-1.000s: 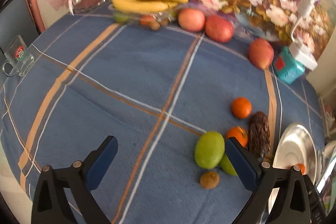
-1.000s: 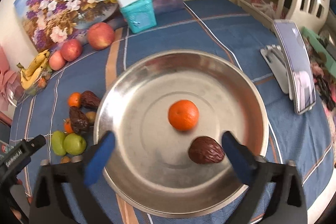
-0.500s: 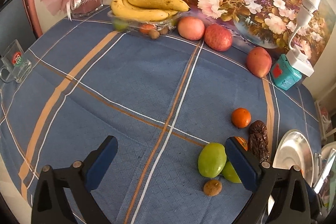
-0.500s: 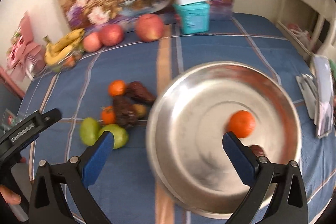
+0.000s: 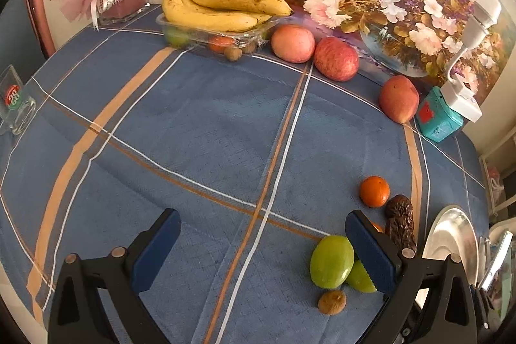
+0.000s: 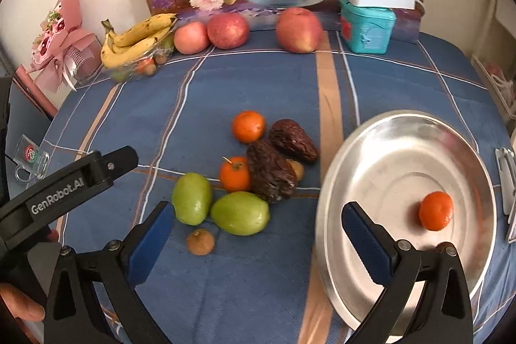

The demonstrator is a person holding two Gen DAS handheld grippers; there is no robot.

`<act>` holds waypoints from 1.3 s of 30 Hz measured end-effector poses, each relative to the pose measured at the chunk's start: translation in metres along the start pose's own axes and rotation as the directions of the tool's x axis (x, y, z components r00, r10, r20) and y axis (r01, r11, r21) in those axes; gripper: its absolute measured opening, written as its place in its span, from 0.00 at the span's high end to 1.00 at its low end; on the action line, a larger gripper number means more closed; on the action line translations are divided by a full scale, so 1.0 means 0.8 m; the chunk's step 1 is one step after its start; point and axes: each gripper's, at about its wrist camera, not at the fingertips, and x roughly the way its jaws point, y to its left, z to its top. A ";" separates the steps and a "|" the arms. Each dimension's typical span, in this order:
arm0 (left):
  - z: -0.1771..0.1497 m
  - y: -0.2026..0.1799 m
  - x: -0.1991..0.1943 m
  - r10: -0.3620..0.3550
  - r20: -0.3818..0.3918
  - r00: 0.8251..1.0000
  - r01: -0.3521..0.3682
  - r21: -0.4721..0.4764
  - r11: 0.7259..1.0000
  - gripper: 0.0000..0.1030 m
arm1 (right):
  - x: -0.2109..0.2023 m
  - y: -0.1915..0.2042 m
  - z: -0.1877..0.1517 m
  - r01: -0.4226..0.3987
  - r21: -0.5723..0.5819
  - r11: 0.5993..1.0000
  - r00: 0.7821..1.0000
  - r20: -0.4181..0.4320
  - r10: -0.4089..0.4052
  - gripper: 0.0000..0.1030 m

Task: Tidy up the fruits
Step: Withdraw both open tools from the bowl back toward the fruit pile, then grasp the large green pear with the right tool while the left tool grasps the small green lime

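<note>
Right gripper (image 6: 258, 242) jaws spread, empty; green fruit (image 6: 240, 212) between and just ahead. Steel plate (image 6: 380, 131) behind right jaw. Left gripper (image 5: 264, 250) spread; side reads "GenRobot.AI".

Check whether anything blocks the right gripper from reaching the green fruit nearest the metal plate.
Nothing visible does. The right gripper is open, and that green fruit lies just ahead between its fingers. The small brown fruit sits beside it, to its left.

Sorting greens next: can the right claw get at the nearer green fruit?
Probably yes: the right claw is open and empty, the green fruit lies just ahead, its top uncovered.
</note>
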 end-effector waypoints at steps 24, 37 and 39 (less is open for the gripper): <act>-0.017 -0.026 0.056 -0.222 -0.244 0.944 0.216 -0.049 0.975 0.23 | 0.038 0.008 0.011 -0.027 -0.035 0.999 0.997 -0.070 0.024 0.32; -0.032 -0.035 0.061 -0.268 -0.301 0.915 0.259 -0.072 0.963 0.58 | 0.064 0.009 -0.007 -0.023 -0.040 0.999 0.990 -0.139 0.017 0.35; -0.033 -0.035 0.060 -0.271 -0.299 0.915 0.260 -0.077 0.963 0.58 | 0.063 0.009 -0.007 -0.023 -0.042 0.999 0.990 -0.138 0.017 0.35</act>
